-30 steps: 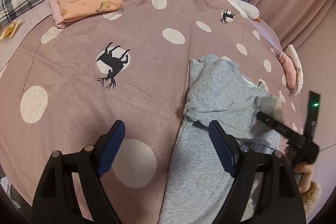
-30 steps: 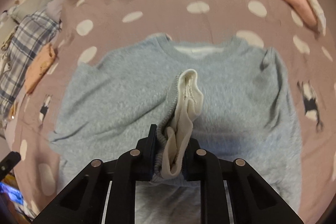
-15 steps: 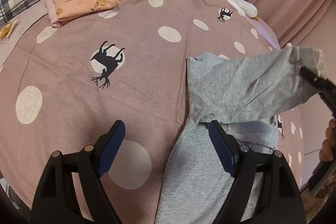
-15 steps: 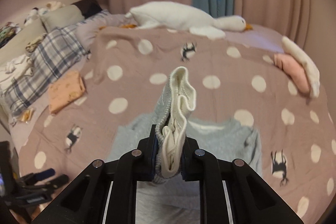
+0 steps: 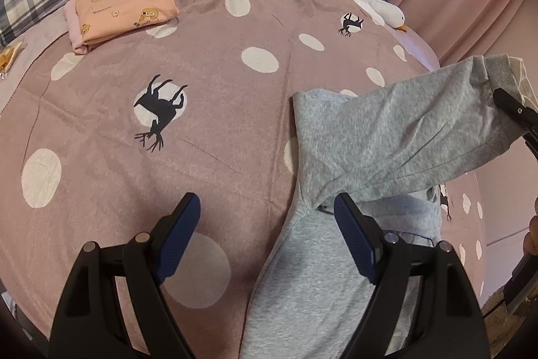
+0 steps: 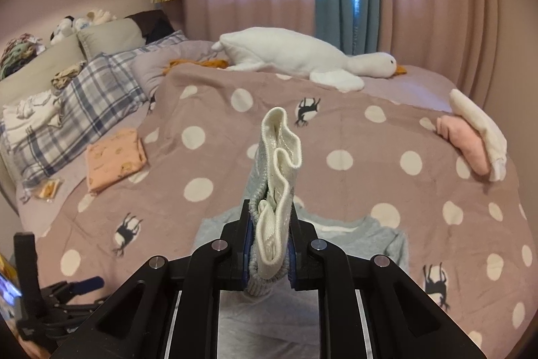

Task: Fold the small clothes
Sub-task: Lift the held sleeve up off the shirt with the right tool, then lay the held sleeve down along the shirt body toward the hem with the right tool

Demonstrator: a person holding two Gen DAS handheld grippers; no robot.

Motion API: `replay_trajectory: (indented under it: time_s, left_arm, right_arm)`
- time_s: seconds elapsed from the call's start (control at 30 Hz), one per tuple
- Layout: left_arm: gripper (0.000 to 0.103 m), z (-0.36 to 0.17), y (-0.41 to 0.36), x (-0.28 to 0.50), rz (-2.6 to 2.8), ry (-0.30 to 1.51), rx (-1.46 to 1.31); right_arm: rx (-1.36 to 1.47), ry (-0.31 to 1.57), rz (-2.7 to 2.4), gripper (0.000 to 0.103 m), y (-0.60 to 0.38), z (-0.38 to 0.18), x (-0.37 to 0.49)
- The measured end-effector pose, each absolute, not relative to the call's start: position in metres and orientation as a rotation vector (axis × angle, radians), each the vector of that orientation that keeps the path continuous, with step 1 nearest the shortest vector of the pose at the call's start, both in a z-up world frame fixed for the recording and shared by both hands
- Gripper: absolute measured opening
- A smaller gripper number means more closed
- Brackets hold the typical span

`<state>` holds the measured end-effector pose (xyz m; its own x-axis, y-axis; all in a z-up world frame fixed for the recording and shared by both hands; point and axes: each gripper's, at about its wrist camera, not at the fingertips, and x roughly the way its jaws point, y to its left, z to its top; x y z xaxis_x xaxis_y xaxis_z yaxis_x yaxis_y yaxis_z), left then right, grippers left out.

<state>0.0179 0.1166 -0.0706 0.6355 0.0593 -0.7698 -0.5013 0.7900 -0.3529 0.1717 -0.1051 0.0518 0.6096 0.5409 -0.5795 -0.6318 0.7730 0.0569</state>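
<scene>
A small grey sweatshirt (image 5: 319,288) lies on the pink dotted bedspread (image 5: 208,83). One grey sleeve (image 5: 396,137) is lifted off the bed and stretched to the right. My right gripper (image 6: 270,253) is shut on the sleeve's cuff (image 6: 277,190), whose cream lining stands up between the pads; in the left wrist view that gripper (image 5: 512,110) shows at the right edge. My left gripper (image 5: 269,234) hovers open over the sweatshirt's left edge, holding nothing.
A folded peach garment (image 5: 124,9) lies at the far left of the bed, by a plaid pillow (image 6: 80,113). A white goose plush (image 6: 302,56) lies along the head end. Pink and white folded clothes (image 6: 470,137) sit at the right edge. Curtains hang behind.
The right gripper rose with the cuff, lifting the sleeve off the sweatshirt's body and stretching it up to the right. The left gripper stayed open and nearly still.
</scene>
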Motion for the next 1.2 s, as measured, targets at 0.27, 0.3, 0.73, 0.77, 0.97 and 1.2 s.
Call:
replay_trajectory:
  time_s: [0.27, 0.3, 0.73, 0.77, 0.97, 1.2]
  left_arm:
    - [0.082, -0.067, 0.117, 0.023, 0.346, 0.818, -0.567]
    - [0.082, -0.067, 0.117, 0.023, 0.346, 0.817, -0.565]
    - [0.082, -0.065, 0.106, 0.035, 0.314, 0.831, -0.544]
    - [0.082, -0.066, 0.106, 0.037, 0.309, 0.833, -0.546]
    - [0.082, -0.070, 0.100, 0.052, 0.250, 0.856, -0.569]
    - [0.079, -0.079, 0.089, 0.082, 0.148, 0.871, -0.611]
  right_arm:
    - [-0.140, 0.630, 0.629, 0.017, -0.114, 0.044, 0.179]
    - [-0.142, 0.635, 0.621, 0.017, -0.115, 0.042, 0.180]
    - [-0.130, 0.692, 0.562, 0.017, -0.136, 0.020, 0.192]
    - [-0.122, 0.702, 0.562, 0.017, -0.138, 0.018, 0.193]
    - [-0.096, 0.737, 0.551, 0.017, -0.148, 0.005, 0.198]
    - [-0.089, 0.776, 0.524, 0.017, -0.156, -0.011, 0.204]
